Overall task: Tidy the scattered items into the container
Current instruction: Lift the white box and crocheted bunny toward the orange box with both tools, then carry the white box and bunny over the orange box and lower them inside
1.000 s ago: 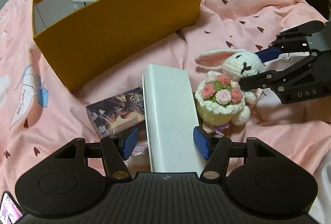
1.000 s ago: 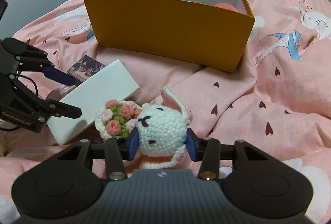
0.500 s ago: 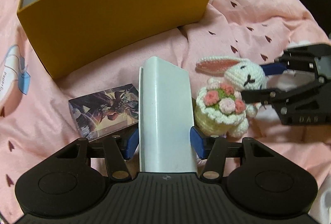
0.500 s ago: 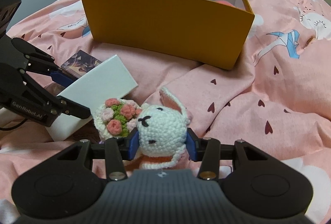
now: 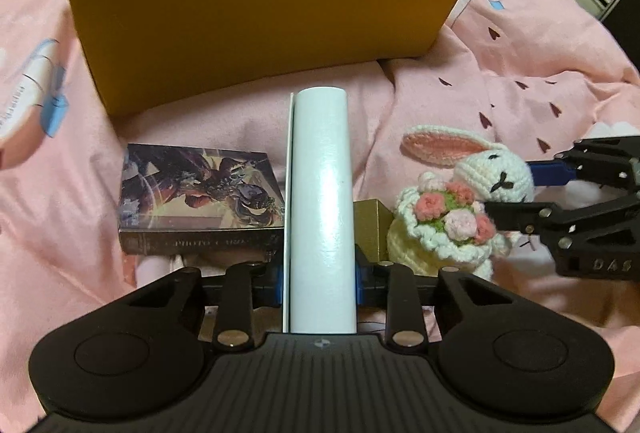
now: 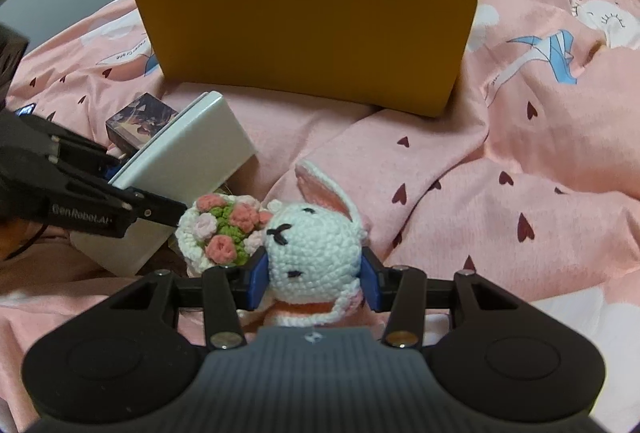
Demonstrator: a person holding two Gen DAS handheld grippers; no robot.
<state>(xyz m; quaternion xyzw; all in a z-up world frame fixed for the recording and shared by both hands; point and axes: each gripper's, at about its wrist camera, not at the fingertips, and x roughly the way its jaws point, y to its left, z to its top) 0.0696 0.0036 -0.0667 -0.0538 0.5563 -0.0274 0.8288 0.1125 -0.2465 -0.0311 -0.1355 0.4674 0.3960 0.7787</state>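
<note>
White box [image 5: 322, 209] and crocheted rabbit [image 6: 314, 253] are what we pinch: left gripper [image 5: 319, 283] closing, right gripper [image 6: 314, 283] clamped. Neither, nor the photo-card box [image 5: 200, 201], is yet in the yellow container [image 6: 308, 33].

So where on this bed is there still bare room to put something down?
The pink quilt lies bare right of the crochet bunny, below the orange box. It is crowded on the left: the white box, the picture card box and the bunny sit packed together with both grippers.
</note>
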